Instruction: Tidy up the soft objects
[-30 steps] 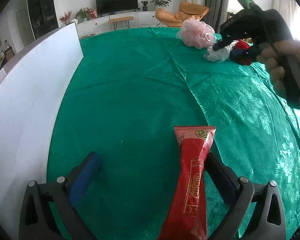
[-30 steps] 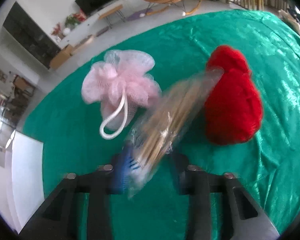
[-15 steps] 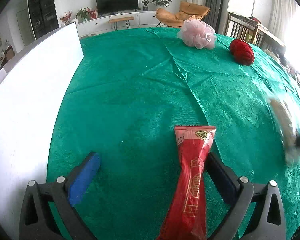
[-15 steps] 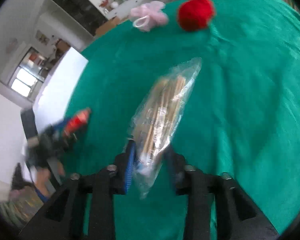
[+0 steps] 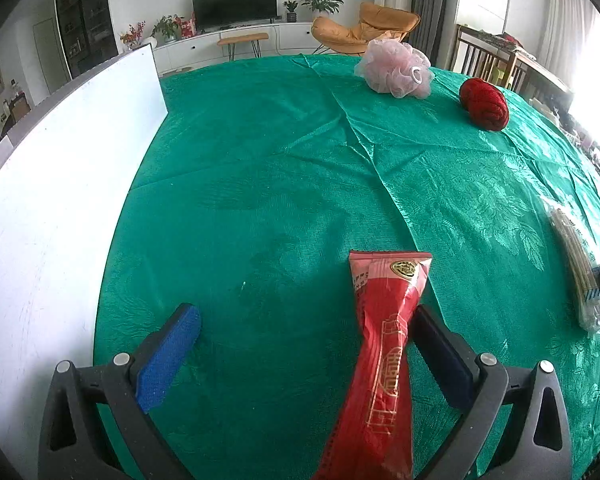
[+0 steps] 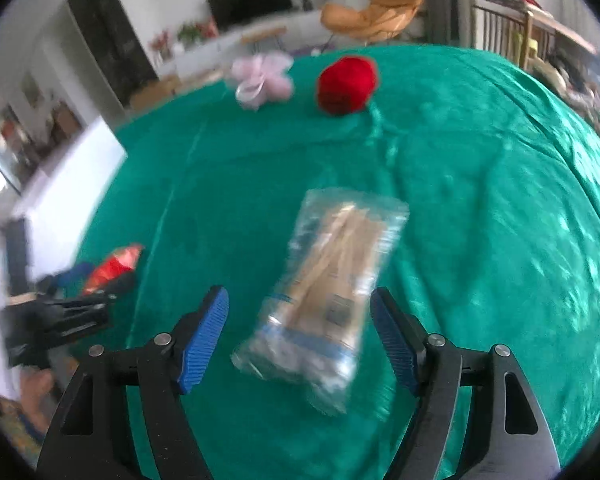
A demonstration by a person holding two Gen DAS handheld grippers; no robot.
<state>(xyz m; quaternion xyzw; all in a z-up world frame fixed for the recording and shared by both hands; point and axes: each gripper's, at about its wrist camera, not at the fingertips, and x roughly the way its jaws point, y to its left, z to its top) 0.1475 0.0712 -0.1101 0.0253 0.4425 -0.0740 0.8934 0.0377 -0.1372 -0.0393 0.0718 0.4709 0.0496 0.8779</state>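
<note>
Roughly halfway by the look of it: clear plastic bag of pale sticks (image 6: pixel 332 284) lying loose on the green-clothed table (image 6: pixel 480 200) between the wide jaws of the right hand-held gripper (image 6: pixel 300 332), which have just been opening and grip nothing. Left hand-held gripper (image 5: pixel 300 356) also spread, red foil packet (image 5: pixel 384 344) resting against its right finger, unpinched. Pink mesh bath pouf (image 6: pixel 262 78) and red yarn ball (image 6: pixel 346 84) far ahead, untouched. Both tilted steeply down.

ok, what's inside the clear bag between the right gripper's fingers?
The clear bag holds a bundle of pale wooden sticks. Blur and wrinkled plastic hide their count and the label print. The right gripper has just been opening; its pads stand off the bag.
</note>
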